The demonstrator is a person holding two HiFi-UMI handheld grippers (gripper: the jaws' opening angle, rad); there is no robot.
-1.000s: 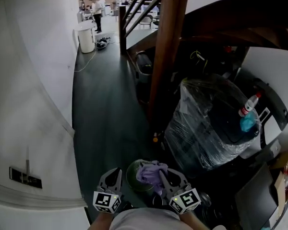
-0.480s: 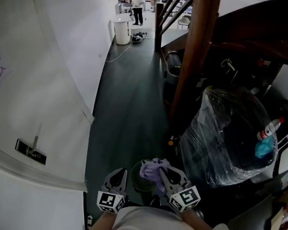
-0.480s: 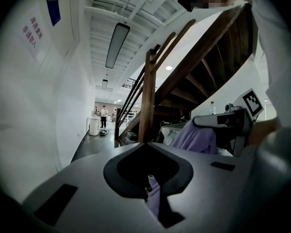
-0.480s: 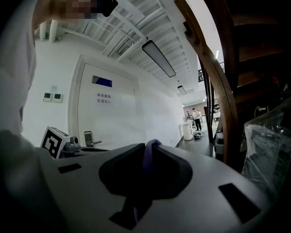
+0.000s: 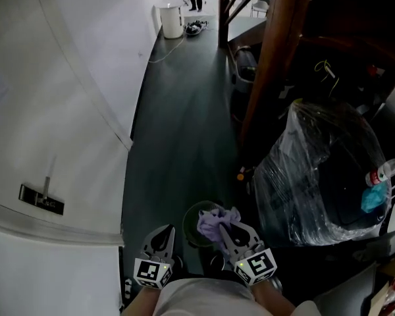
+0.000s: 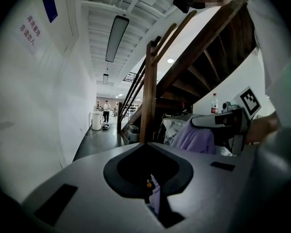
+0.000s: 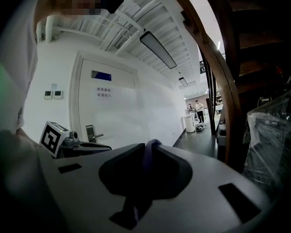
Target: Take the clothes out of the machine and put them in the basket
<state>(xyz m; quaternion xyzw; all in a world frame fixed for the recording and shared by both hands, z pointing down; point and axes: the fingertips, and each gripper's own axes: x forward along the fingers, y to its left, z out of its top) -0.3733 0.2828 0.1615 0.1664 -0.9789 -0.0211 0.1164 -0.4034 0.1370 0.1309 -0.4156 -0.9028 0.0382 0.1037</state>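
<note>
My right gripper is shut on a lavender cloth, which bunches at its tips. The cloth hangs just above a round dark green basket on the floor. In the right gripper view the cloth runs through the closed jaws of that gripper. My left gripper is beside it on the left, jaws together and nothing bunched at its tips. In the left gripper view its tips meet and a thin lavender sliver shows in the slot behind them. No machine is in view.
A bulky object wrapped in clear plastic stands close on the right, with a water bottle on it. A wooden stair post rises behind it. A white wall with a door handle runs along the left. A white bin stands far down the dark corridor.
Both grippers have sunk slightly, the lavender cloth still in the right one over the basket. The head view has swung, so the wrapped object sits further right.
</note>
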